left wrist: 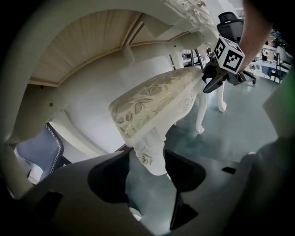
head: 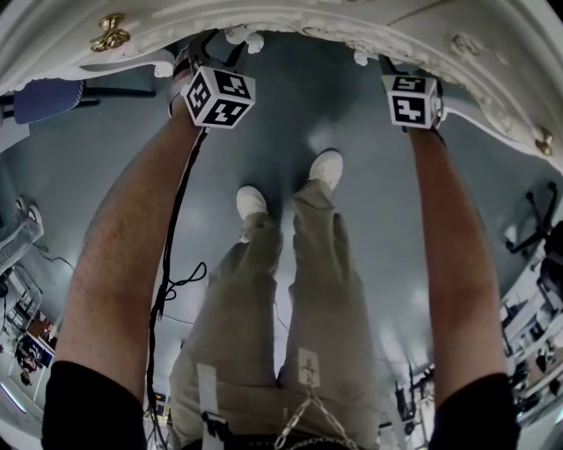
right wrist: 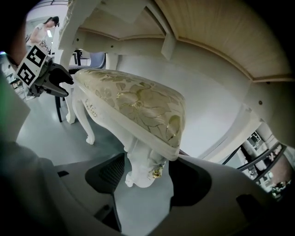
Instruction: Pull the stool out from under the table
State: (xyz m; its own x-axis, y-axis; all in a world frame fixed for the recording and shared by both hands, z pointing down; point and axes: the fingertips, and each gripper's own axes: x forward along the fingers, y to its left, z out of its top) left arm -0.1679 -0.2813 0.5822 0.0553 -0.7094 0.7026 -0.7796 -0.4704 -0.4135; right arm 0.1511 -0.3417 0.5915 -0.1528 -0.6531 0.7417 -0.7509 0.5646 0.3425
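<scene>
The stool [left wrist: 152, 99] has a gold floral cushion and white carved legs, and it stands under the white table [left wrist: 83, 41]. My left gripper [left wrist: 146, 168] is open around the top of one corner leg [left wrist: 152, 150], with a thin gap on the left side. Around the opposite corner leg [right wrist: 143, 166] my right gripper [right wrist: 146, 177] is also open, its pads close to the leg. From the head view both grippers [head: 220, 53] [head: 405, 72] reach under the table's edge [head: 290, 19], which hides the stool. Each gripper also shows in the other's view, at the stool's far corner [left wrist: 213, 80] [right wrist: 57, 83].
A blue padded chair [left wrist: 44, 150] stands behind the table at the left. A black office chair [left wrist: 230, 23] and desks lie beyond the stool. The person's white shoes [head: 251, 202] stand on the grey floor close to the table. A black cable [head: 171, 264] hangs from the left arm.
</scene>
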